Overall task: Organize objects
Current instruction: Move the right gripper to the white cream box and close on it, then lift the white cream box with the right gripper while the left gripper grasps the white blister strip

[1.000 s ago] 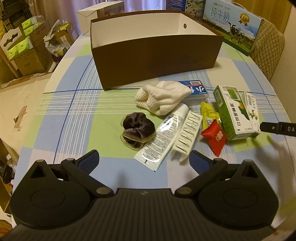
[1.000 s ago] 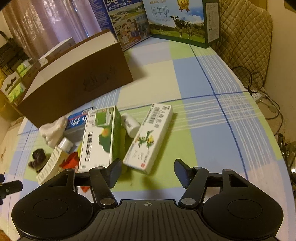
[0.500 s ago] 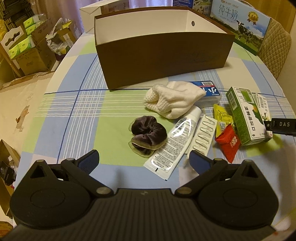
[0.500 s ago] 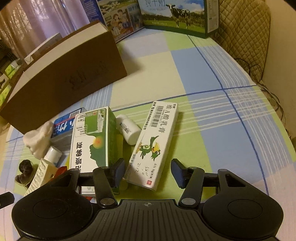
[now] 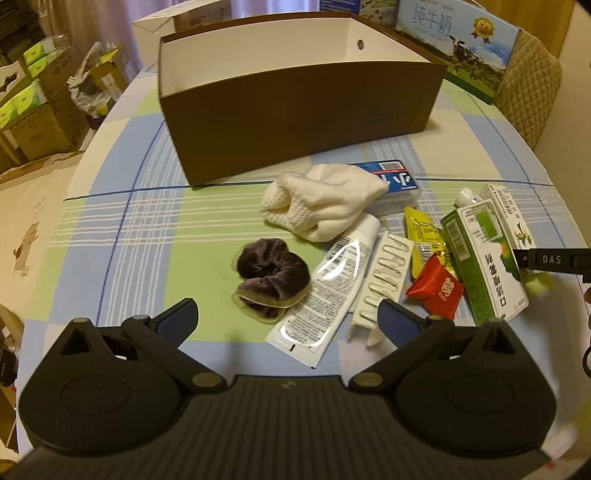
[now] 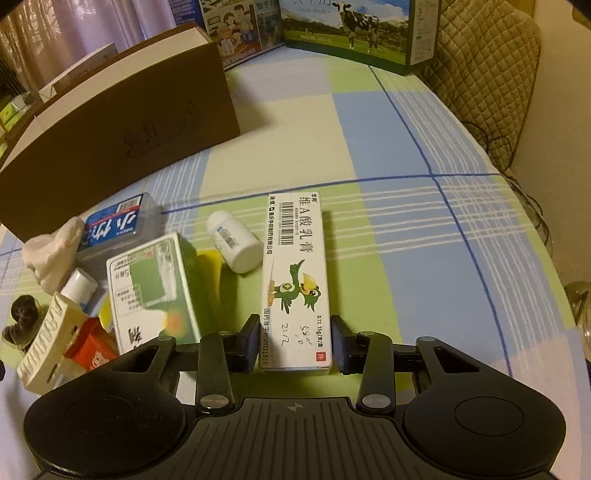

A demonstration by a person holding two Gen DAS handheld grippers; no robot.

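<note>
Table [image 5: 122, 229] w/ blue-green check cloth fills both views. Far on it stands the brown box [image 5: 303, 110], open top, white inside, nothing seen in it; in the right wrist view it sits far left [image 6: 122, 136]. Milk cartons [image 6: 354, 33] stand at the far edge, padded chair [image 6: 491, 74] far right. Clutter lies near side of the box, all on the cloth. Green carton [image 6: 155, 291] lies left of the ointment box [image 6: 295, 277], w/ a gap between. Ointment box is long, white, w/ a green bird print, near end between the right gripper [image 6: 294, 343] fingers. Its jaws are closing; pads sit right at the box sides, left pad looks touching, right pad w/ a thin gap, so a firm pinch can't be called yet. White sock [image 5: 321, 206] lies partly over the blue-label case [image 5: 395, 181]. White tube [image 5: 328, 295] lies near of the sock, cap toward it. Dark scrunchie [image 5: 271, 280] just left of the tube. Pill strip [image 5: 384, 280] just right of the tube, touching it. Red packet [image 5: 436, 291] and yellow sachet [image 5: 424, 229] sit between strip and green carton. Small white bottle [image 6: 232, 245] lies on its side between green carton and ointment box. Left gripper [image 5: 288, 321] hangs over the near edge, jaws spread wide, nothing between them.
</note>
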